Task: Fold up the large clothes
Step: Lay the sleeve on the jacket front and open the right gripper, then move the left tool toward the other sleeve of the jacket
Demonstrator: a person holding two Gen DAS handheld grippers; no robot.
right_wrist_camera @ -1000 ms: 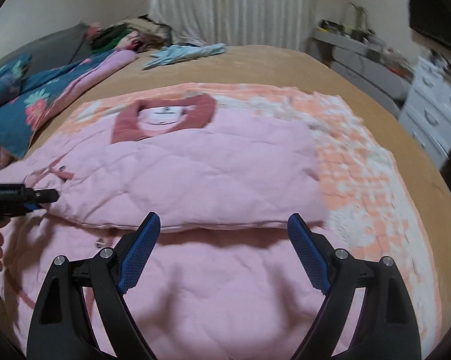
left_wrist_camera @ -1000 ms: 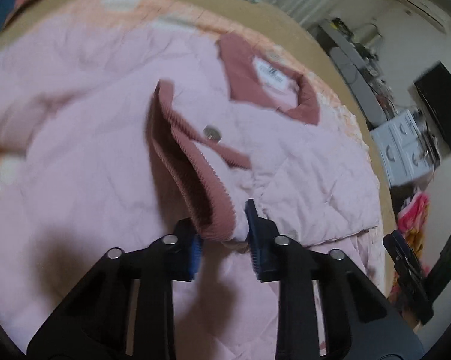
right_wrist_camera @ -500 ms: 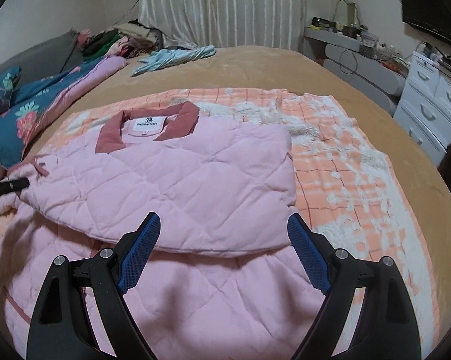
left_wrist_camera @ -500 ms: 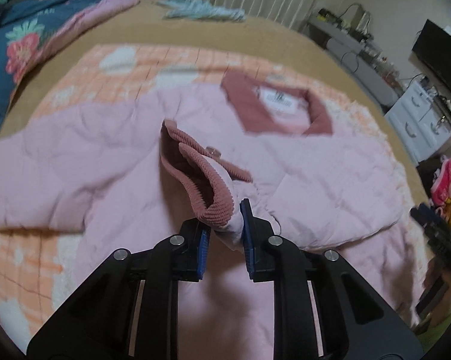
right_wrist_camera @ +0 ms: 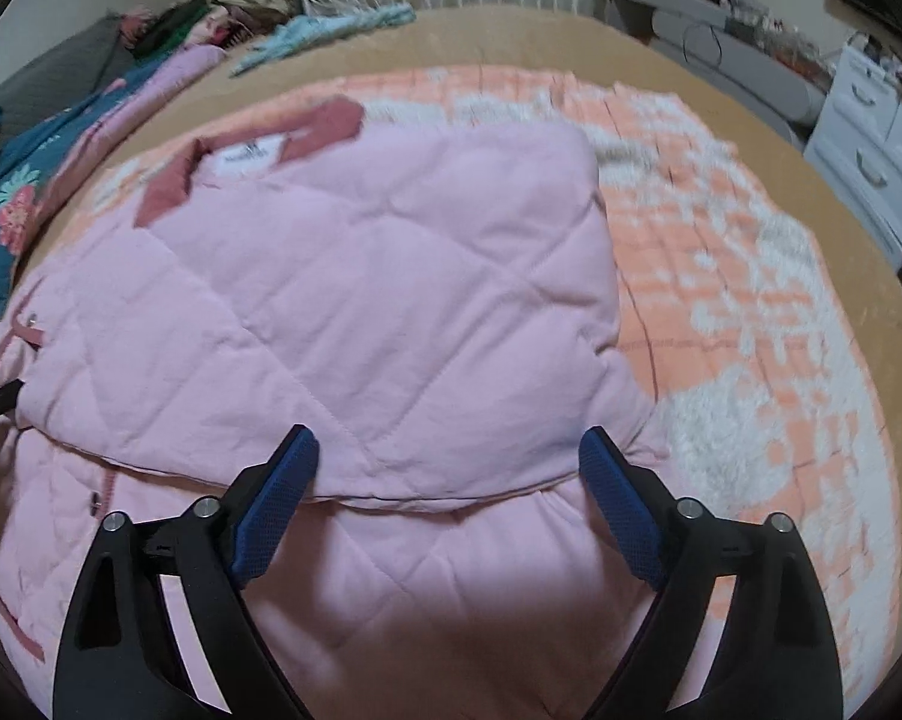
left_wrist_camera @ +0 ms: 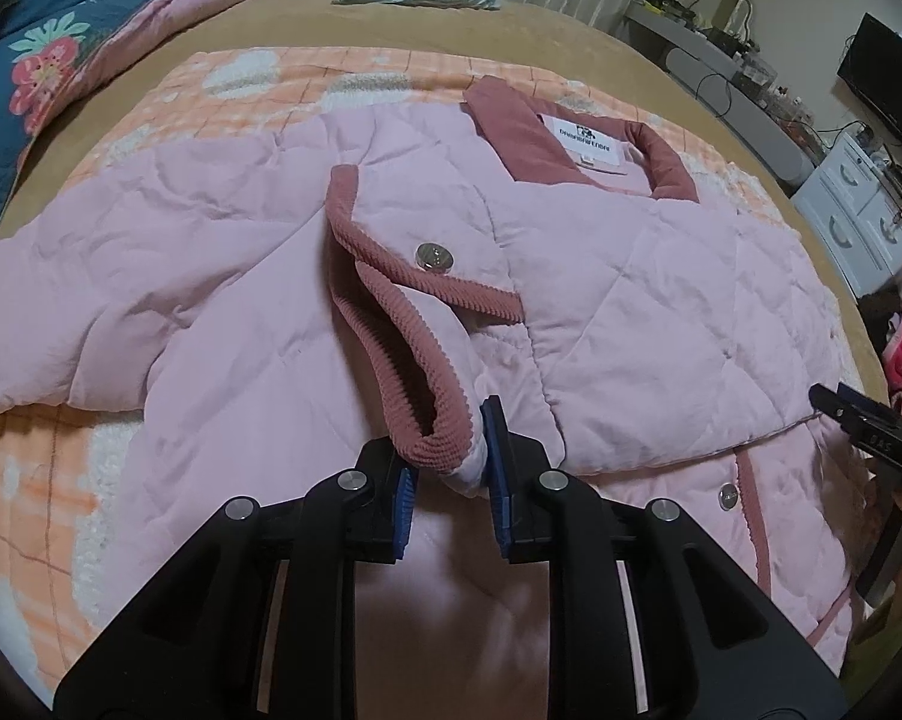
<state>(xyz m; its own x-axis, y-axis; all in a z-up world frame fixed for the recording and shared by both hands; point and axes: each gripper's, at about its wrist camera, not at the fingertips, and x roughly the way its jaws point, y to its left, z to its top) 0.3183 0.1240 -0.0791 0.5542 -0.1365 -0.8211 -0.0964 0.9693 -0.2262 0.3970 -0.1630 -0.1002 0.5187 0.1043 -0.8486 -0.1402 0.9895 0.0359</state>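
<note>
A pale pink quilted jacket with dusty-rose corduroy trim (left_wrist_camera: 631, 312) lies spread over an orange-and-white checked fleece blanket (left_wrist_camera: 222, 90) on a bed with a tan cover (left_wrist_camera: 547, 24). In the left wrist view the jacket fills the middle of the frame, its rose collar and white label at upper centre. The left tool (left_wrist_camera: 447, 468), at lower centre, is clenched on the ribbed rose cuff of a sleeve (left_wrist_camera: 432, 444); the blue pads press the cuff from both sides and the sleeve runs from there toward the upper left, crossing the jacket's chest. A silver snap button (left_wrist_camera: 434, 255) sits on the sleeve just above the cuff's band. At the right edge of that frame, part of the other black tool shows beside the jacket's lower side.

In the right wrist view the right tool (right_wrist_camera: 451, 510) is released, its blue-padded fingers (right_wrist_camera: 276, 504) spread wide and hovering at the folded edge of the jacket (right_wrist_camera: 390, 312), which occupies the centre and left of the frame. Whether the pads touch the fabric cannot be told. A folded panel lies over the lower layer, its edge crossing between the fingers. The blanket (right_wrist_camera: 751, 300) extends to the right. A dark blue floral quilt (right_wrist_camera: 12, 204) lies at the left edge, a light blue garment (right_wrist_camera: 336, 30) at top centre, and a white drawer chest (right_wrist_camera: 871, 138) at upper right.
</note>
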